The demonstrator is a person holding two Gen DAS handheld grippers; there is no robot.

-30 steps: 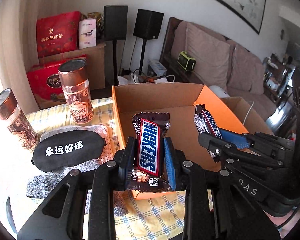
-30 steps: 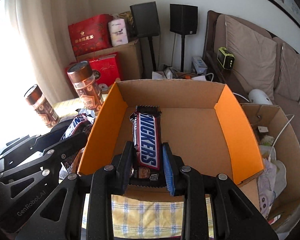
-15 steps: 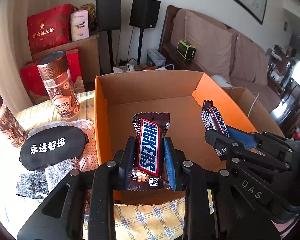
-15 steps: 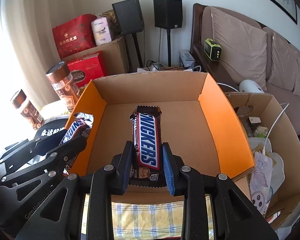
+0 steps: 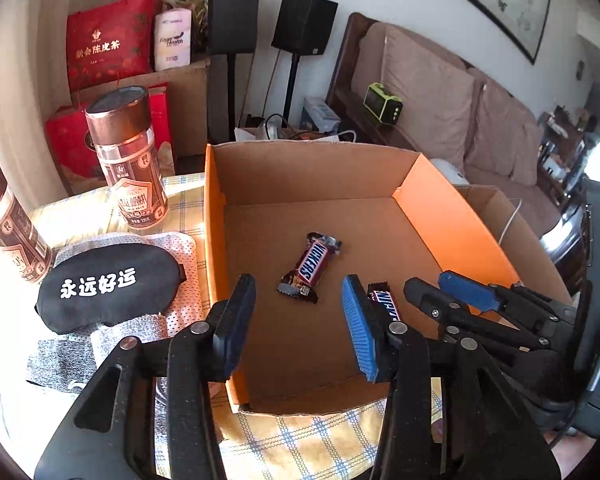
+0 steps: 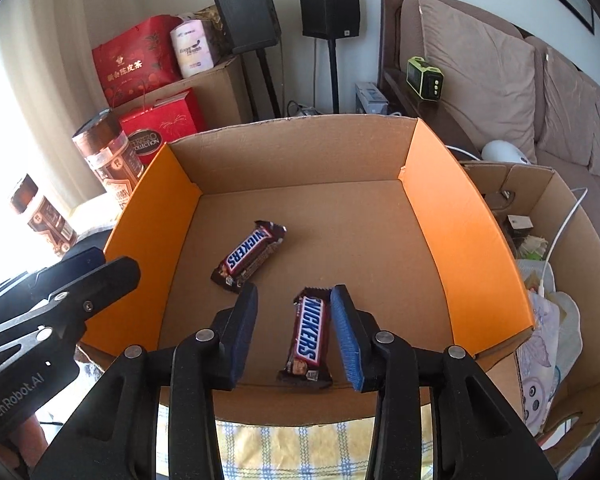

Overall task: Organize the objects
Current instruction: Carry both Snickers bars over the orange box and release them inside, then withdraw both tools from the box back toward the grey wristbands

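Right tool point(image 6: 294, 336) spread wide, gripping nothing; near Snickers bar point(image 6: 309, 336) lies on cardboard box point(image 6: 460, 236) floor between its fingers, close against right blue pad point(image 6: 346, 340). Left tool point(image 5: 298, 322) also wide open, empty; far Snickers bar point(image 5: 310, 266) lies loose on box floor just beyond its fingertips, tilted. Left of box on tabletop point(image 5: 316, 444): black eye mask point(image 5: 100, 284), two brown jars point(image 5: 128, 160) farther back.

Left window glare (blown out); fisheye-bent edges.
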